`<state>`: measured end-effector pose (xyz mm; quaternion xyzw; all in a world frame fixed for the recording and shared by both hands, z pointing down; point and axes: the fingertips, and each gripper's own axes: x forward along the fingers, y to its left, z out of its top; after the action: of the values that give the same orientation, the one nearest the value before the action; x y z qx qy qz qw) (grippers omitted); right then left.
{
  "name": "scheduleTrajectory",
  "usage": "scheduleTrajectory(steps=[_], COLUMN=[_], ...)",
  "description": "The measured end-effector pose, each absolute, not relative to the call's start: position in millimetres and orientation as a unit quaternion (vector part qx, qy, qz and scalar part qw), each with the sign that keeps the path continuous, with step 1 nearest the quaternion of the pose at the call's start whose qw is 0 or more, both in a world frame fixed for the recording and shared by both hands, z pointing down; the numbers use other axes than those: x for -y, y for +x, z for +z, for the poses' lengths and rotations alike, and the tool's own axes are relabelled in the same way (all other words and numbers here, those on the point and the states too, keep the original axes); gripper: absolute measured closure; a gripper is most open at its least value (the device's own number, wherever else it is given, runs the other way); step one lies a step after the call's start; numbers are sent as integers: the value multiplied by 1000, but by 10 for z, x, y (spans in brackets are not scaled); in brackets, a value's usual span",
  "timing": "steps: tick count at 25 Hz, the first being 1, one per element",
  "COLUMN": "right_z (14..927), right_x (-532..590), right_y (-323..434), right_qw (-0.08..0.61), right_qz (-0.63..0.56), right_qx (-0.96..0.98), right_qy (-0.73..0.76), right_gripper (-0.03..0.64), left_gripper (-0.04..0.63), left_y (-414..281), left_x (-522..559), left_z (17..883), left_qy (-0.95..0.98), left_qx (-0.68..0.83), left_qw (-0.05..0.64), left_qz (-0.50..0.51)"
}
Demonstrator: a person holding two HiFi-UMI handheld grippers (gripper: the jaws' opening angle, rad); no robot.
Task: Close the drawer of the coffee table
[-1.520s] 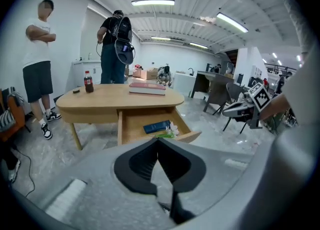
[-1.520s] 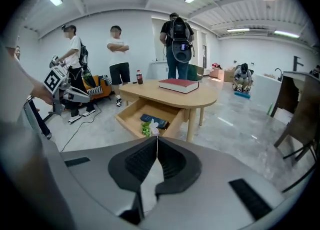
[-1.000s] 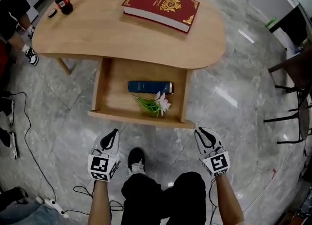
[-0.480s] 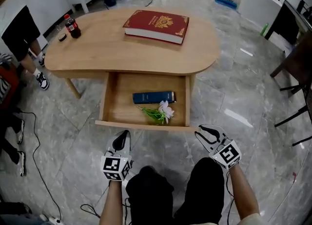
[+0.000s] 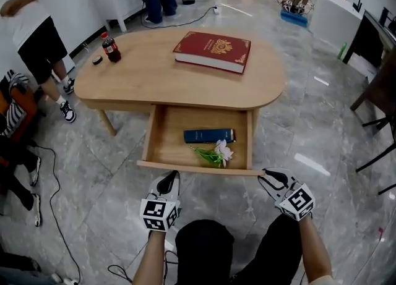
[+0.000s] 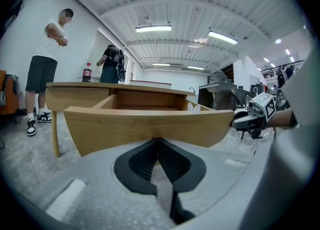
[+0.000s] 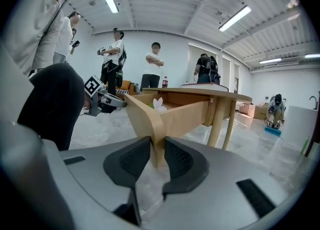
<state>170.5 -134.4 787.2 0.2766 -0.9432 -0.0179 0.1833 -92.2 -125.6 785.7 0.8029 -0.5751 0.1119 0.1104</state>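
Note:
The wooden coffee table (image 5: 185, 86) has its drawer (image 5: 198, 168) pulled out toward me, with a blue book (image 5: 209, 135) and a white flower (image 5: 218, 153) inside. My left gripper (image 5: 169, 180) is shut and empty. Its tips (image 6: 158, 139) sit right at the lower edge of the drawer front (image 6: 145, 124); contact is unclear. My right gripper (image 5: 270, 175) is at the front's right corner. Its jaws (image 7: 157, 146) are closing, with the corner of the drawer front (image 7: 150, 116) between the pads.
A red book (image 5: 213, 51), a cola bottle (image 5: 111, 47) and its cap (image 5: 97, 60) lie on the tabletop. People stand at the far left and behind the table. Cables (image 5: 52, 172) run over the marble floor at left. Dark chairs (image 5: 377, 92) stand at right.
Both grippers have come up to the drawer front from a short way back. The right jaws now straddle the front's right corner. The drawer has not moved in.

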Motion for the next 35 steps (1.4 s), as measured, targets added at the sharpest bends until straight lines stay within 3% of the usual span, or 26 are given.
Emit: scheduleTrajectory(steps=[9,16,35], right_z=[7524,7515,7473], right_x=[1409,1601,2338], right_y=[1624,1619,1639], right_qw=[135,121,130], right_qz=[-16,-7,2], right_qx=[953,947,933], right_qy=[270,299,336], right_gripper=[520,518,514], left_gripper=[586,586,586], left_y=[-1023,-1027,-1015], left_x=[1378,1614,2351], left_z=[7475,7476,7434], left_qy=[807,806,816], left_qx=[577,576,561], left_qw=[112,110,125], left_qz=[59,77,64])
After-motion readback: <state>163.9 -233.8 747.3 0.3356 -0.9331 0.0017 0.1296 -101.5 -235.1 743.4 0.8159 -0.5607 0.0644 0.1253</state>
